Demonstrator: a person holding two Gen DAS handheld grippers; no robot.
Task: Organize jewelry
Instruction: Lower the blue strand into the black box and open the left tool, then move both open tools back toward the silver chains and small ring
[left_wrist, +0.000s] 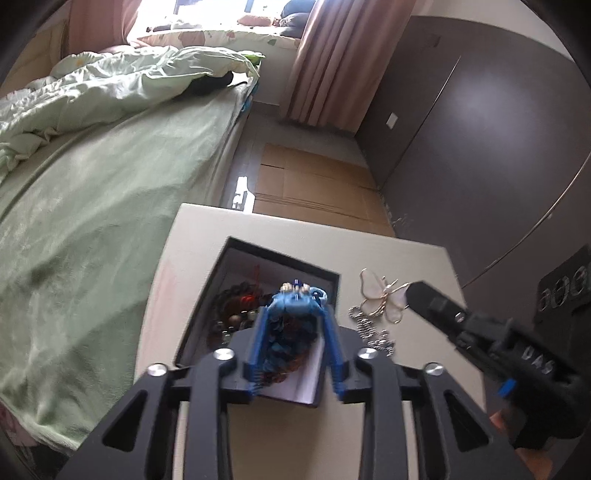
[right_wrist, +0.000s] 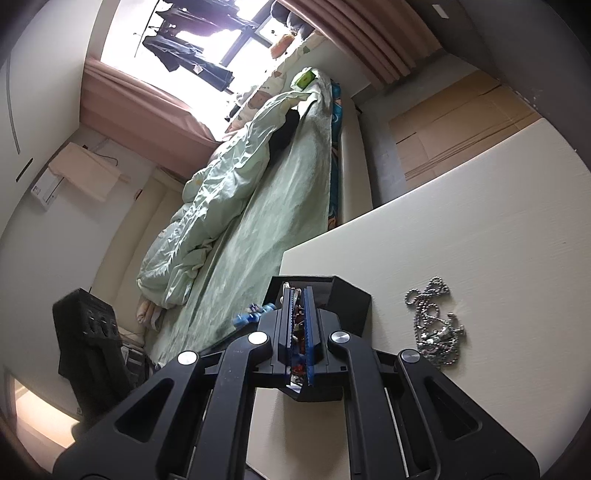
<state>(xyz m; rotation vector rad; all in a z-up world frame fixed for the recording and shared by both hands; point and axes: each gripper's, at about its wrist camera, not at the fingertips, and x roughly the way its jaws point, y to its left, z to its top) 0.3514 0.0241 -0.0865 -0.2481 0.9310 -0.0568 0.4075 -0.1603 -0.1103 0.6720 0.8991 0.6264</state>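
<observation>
We're in a home bedroom. We see a bed (left_wrist: 122, 192) with a green sheet and a rumpled pale green duvet (right_wrist: 207, 206), pink curtains (left_wrist: 321, 62) at a bright window (right_wrist: 207, 40), and clothes (right_wrist: 184, 55) hanging outside the glass. Grey wardrobe doors (left_wrist: 480, 147) line one wall, flattened cardboard (left_wrist: 314, 184) lies on the floor, and a cream bedside table (right_wrist: 480, 240) stands next to the bed. A wall unit (right_wrist: 48, 184) hangs under a cloth cover.
</observation>
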